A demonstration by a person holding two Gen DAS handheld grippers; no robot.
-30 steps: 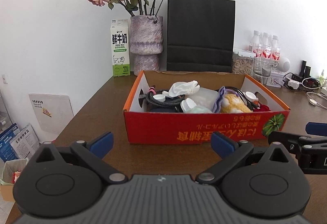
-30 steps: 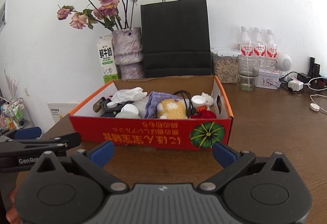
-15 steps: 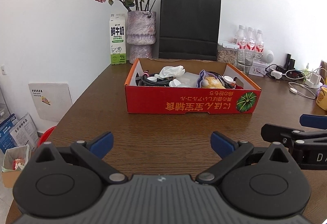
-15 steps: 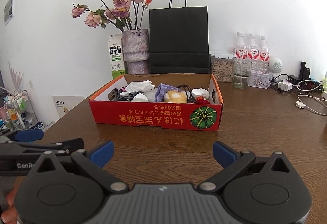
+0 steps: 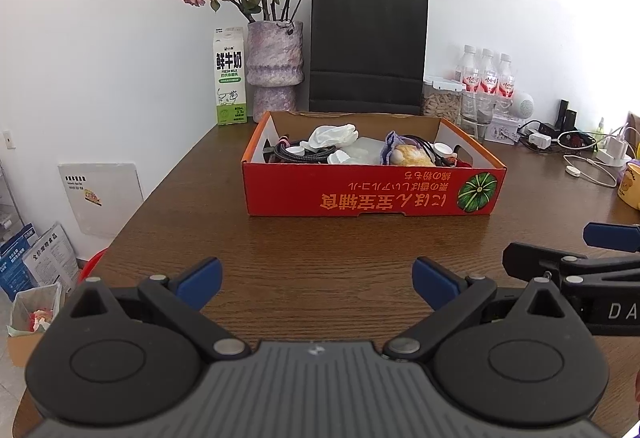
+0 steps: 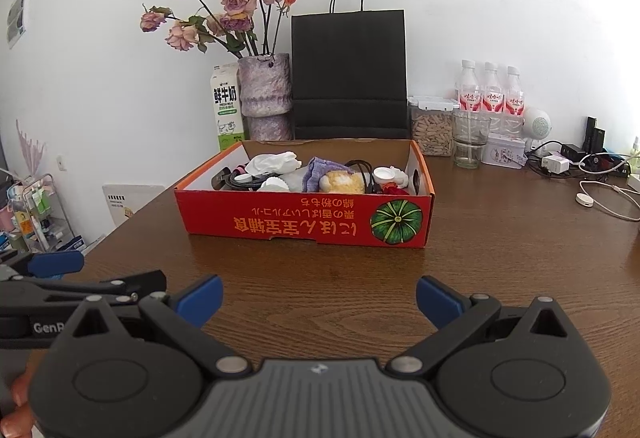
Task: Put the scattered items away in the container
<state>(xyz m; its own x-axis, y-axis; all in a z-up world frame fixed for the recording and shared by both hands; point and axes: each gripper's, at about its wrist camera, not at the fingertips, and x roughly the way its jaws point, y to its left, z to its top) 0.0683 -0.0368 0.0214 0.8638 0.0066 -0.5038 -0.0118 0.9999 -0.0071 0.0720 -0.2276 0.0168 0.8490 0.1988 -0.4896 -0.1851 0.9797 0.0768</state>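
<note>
My left claw and right claw both stand spread and hold nothing, hovering over bare bench well short of the box. The box sits mid-bench and already holds the lot: a tissue, cables, a purple cloth, a yellow toy. I see nothing loose on the wood around it, so I judge the tidying done or nearly so. The left view alone shows a yellow mug at the far right edge; the right view alone shows a wire rack off the left.
</note>
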